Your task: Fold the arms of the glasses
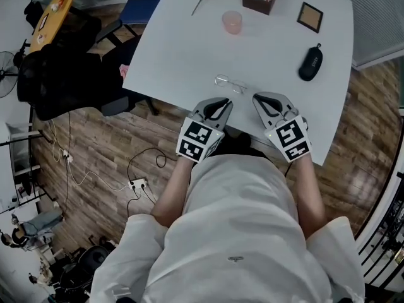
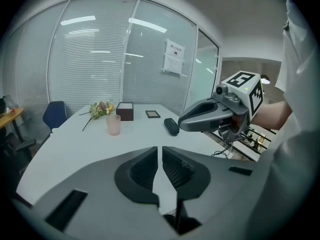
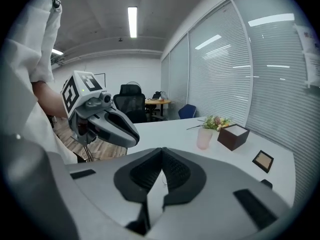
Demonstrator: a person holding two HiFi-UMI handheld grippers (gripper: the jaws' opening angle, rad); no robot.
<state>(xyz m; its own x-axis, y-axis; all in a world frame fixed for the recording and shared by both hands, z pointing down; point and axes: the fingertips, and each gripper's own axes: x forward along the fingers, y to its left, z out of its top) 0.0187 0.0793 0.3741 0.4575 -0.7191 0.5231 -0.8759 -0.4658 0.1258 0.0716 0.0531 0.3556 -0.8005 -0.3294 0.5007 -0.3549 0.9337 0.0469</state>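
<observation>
Head view: the glasses [image 1: 230, 84] lie on the table [image 1: 183, 43], just ahead of both grippers. The left gripper's [image 1: 218, 102] jaws stand a sliver apart, empty; the right gripper's [image 1: 261, 99] are pressed together.

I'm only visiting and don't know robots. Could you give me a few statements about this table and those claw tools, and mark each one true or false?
1. The glasses lie on the table, held by nothing. True.
2. The pink cup has tipped over. False: it stands upright.
3. The right gripper is shut with nothing in it. True.
4. In the head view the black case sits left of the glasses. False: it lies to their right, near the table's edge.
</observation>
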